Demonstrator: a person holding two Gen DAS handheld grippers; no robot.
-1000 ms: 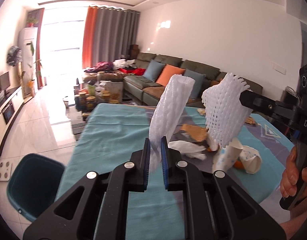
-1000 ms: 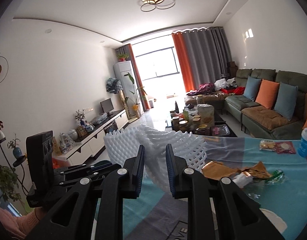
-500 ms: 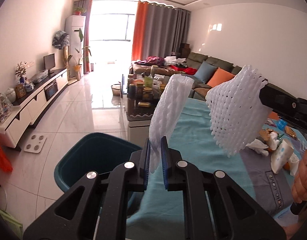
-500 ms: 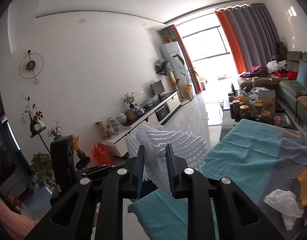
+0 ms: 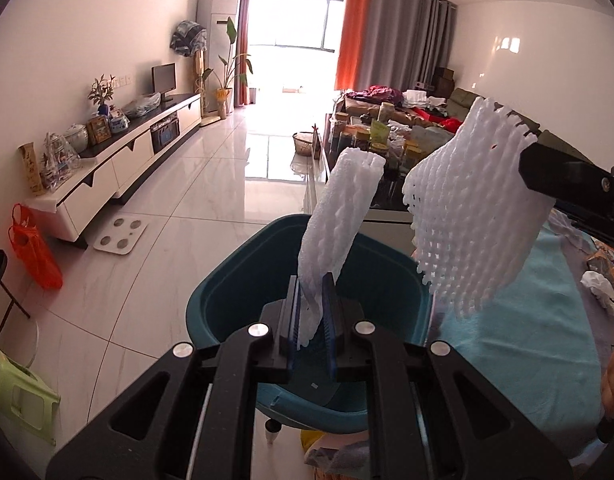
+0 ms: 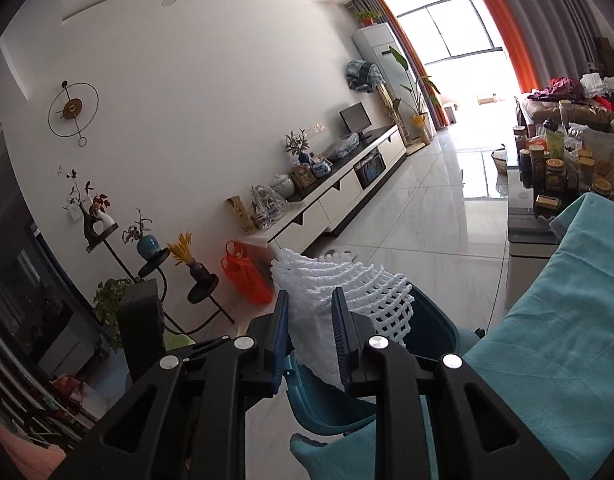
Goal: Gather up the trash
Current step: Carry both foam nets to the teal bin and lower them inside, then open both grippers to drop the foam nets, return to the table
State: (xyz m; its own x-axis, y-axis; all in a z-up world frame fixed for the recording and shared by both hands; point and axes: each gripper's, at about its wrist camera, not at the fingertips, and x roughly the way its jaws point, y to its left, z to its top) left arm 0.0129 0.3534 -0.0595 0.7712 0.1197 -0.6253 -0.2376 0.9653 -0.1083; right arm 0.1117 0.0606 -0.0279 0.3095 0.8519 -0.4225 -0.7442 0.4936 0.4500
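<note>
step: carry-to-bin leg of trash pickup; both loads in hand, none dropped yet.
landmark: teal bin [image 5: 243, 280] on floor, just beside table edge w/ teal cloth [image 5: 539, 320].
L gripper [image 5: 311, 312]: fingers pinched shut on narrow foam net sleeve [image 5: 339, 216]; sleeve stands up from the tips, tilted slightly, directly above bin mouth in L view.
R gripper [image 6: 310, 322]: fingers clamped on wide foam net [image 6: 347, 292]; net fans out past the tips. In L view same net [image 5: 467, 224] hangs above bin's table-side rim, partly over the cloth.
bin in R view: rim [image 6: 439, 320] shows just under and behind the net.
more trash: crumpled tissue [image 5: 599, 286] on table, well away from bin.
next (est.): nudge R net fully over bin, then release both.
risk (est.): foam is light, may snag on pads or drift outside rim.
</note>
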